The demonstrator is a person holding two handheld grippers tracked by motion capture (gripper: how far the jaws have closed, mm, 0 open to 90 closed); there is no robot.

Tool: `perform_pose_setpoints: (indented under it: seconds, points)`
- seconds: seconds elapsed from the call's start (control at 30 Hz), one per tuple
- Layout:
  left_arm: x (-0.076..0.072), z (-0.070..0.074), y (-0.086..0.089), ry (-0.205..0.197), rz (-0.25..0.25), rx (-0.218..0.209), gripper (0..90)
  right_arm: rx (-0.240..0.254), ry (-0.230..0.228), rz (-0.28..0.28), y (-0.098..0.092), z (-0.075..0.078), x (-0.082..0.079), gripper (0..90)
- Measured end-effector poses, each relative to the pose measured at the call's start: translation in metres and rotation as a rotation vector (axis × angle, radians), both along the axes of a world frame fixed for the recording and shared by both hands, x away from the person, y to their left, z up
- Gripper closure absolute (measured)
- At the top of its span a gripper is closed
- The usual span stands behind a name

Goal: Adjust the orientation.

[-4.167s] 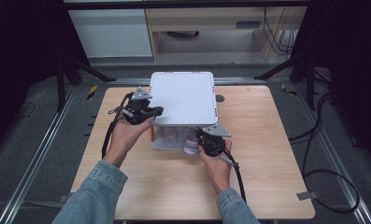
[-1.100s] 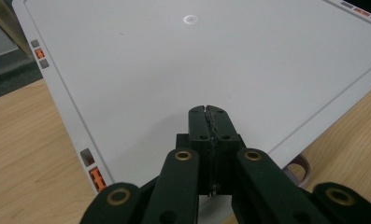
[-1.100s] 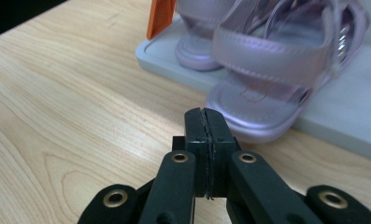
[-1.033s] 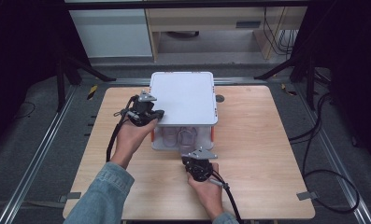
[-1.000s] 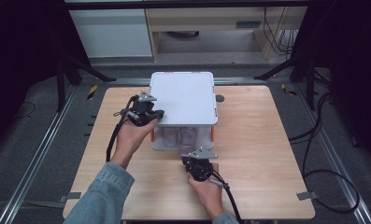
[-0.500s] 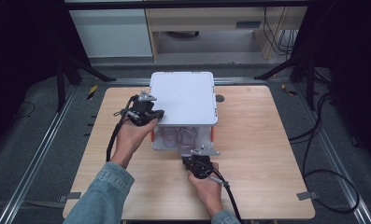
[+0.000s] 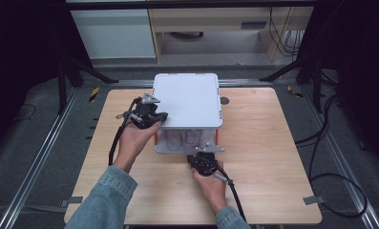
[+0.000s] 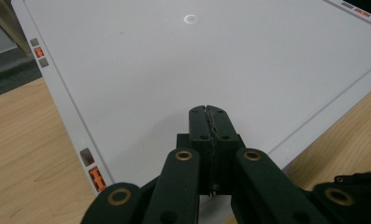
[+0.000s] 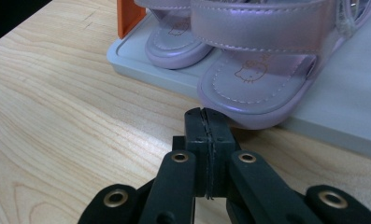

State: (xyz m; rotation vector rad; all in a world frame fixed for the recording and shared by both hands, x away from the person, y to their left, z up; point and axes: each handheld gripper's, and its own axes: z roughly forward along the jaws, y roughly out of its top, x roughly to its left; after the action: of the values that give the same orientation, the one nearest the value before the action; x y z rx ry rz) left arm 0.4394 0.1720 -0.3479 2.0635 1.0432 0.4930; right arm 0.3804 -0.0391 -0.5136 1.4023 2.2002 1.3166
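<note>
A clear storage box with a flat white lid [image 7: 189, 98] stands at the table's middle back. Two lilac sandals [image 7: 184, 138] show through its front. My left gripper [image 7: 156, 117] is shut, its tips [image 8: 208, 109] over the lid [image 8: 174, 70] near the left front corner, with nothing held. My right gripper [image 7: 204, 157] is shut just before the box's front. Its tips [image 9: 203, 112] reach the toe of the nearer sandal [image 9: 258, 79], which overhangs the grey base [image 9: 342, 116]. The second sandal [image 9: 174, 44] lies beside an orange post [image 9: 129, 16].
The wooden table [image 7: 273, 157] has bare board to the right of and in front of the box. A small dark disc [image 7: 224, 100] lies by the box's right back corner. Orange clips [image 8: 96, 177] mark the lid's rim. Cables [image 7: 330, 143] trail on the floor at right.
My right gripper drew back from the box's front right toward the person, then edged forward again to the sandal's toe. The left gripper has stayed on the lid.
</note>
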Motion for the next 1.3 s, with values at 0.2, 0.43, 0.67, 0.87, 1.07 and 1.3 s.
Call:
perform_pose_setpoints:
  seconds: [0.2,0.43,0.67,0.87,1.07,1.3]
  points:
    - [0.0,0.0,0.0,-0.002,0.0,0.0,89.2,0.002,-0.002,-0.009,-0.002,0.001,0.005,90.0]
    - [0.0,0.0,0.0,-0.003,0.001,0.001,89.2,0.001,-0.002,-0.013,-0.003,0.001,0.009,90.0]
    - [0.0,0.0,0.0,-0.001,0.0,-0.001,89.2,0.002,0.004,-0.019,-0.004,0.002,0.013,90.0]
    - [0.0,0.0,0.0,-0.001,0.001,0.001,89.3,-0.005,-0.005,-0.027,-0.01,0.008,0.01,90.0]
    - [0.0,0.0,0.0,0.0,0.002,0.0,89.2,-0.014,0.005,-0.041,-0.015,0.007,0.013,90.0]
    - [0.0,0.0,0.0,-0.001,0.002,0.0,89.2,-0.019,0.004,-0.041,-0.015,0.006,0.018,90.0]
